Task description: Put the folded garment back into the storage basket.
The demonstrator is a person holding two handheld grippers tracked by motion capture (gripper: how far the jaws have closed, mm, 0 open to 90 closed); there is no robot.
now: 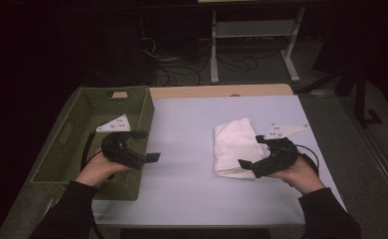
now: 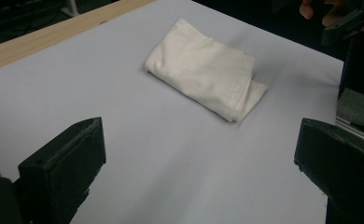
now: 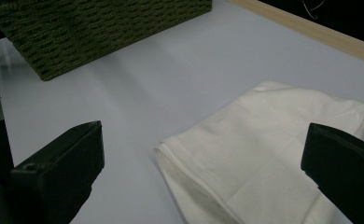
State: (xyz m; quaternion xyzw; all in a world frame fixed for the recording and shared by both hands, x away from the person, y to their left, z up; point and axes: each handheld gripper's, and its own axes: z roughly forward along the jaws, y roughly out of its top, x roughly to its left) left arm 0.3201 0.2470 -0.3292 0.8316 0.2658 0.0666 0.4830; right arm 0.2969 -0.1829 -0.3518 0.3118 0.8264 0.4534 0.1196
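Right gripper (image 1: pixel 252 159) sits right at the folded white cloth (image 1: pixel 234 148), jaws spread wide and holding nothing, one tip near the cloth's lower edge, the other by its right side. Looks like it's lining up to pinch that near corner. The cloth lies flat on the bench (image 1: pixel 192 124), right of centre in the high view, folded into a thick pad with its layered edges toward the bottom of the frame; in the right gripper view those stacked edges (image 3: pixel 189 186) run between the two jaws, an easy place to bite.

Over on the left, the left gripper (image 1: pixel 146 146) is wide open too and empty, hovering at the near right corner of the green woven basket (image 1: pixel 77 124), well apart from the cloth and pointed toward it, so its own view looks straight across at the cloth (image 2: pixel 203 70). My read: it's waiting its turn, with the basket the likely destination.

Both hands grip from behind, forearms coming in from the lower corners, wrists angled inward toward the middle of the bench.
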